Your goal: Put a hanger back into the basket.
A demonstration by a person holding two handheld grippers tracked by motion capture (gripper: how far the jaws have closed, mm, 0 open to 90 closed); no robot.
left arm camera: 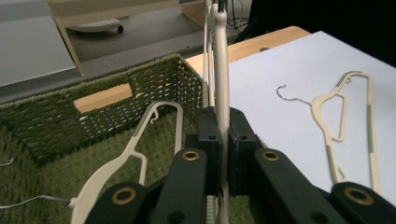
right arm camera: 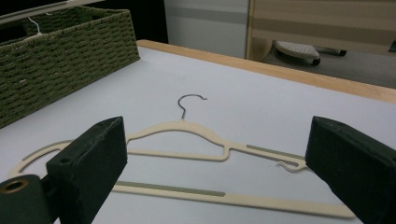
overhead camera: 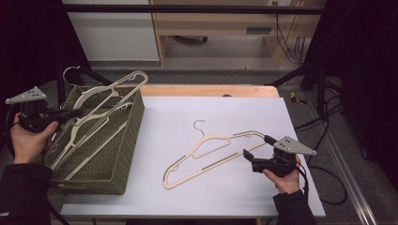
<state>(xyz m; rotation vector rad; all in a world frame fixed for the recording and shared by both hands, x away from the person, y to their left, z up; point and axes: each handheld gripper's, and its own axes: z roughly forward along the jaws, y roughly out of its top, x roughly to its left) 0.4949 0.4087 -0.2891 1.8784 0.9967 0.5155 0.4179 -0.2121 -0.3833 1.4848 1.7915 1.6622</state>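
The left tool (left arm camera: 224, 140) is clamped on the edge of a cream, flat plastic coat hanger (overhead camera: 105, 101), which it holds tilted above a green woven rectangular basket (overhead camera: 126, 154) at the left end of the desk. In the high view the gripped hanger's upper end rises past the basket's far rim. In the left gripper view the hanger runs edge-on, straight up between the two closed black jaws. More cream hangers lie inside the basket beneath it, among them one with a wire hook (left arm camera: 135, 154).

The right tool (overhead camera: 256, 154) rests over the pale grey desk top (overhead camera: 211, 187) with its jaws spread wide and nothing between them. It faces a second cream hanger with a dark wire hook (right arm camera: 187, 130), which lies flat on the desk near the middle, well apart from the basket.

Judged step: carrying the gripped hanger out of the basket toward the desk. To do this well, keep the grip firm — the hold is on a thin edge, so the hanger could pivot. Lift until its lower end and hook stand clear of the other hangers and the woven wall before moving sideways — snagging a neighbour is the likely fault. Set it down beside the hanger already on the desk, not on top of it.
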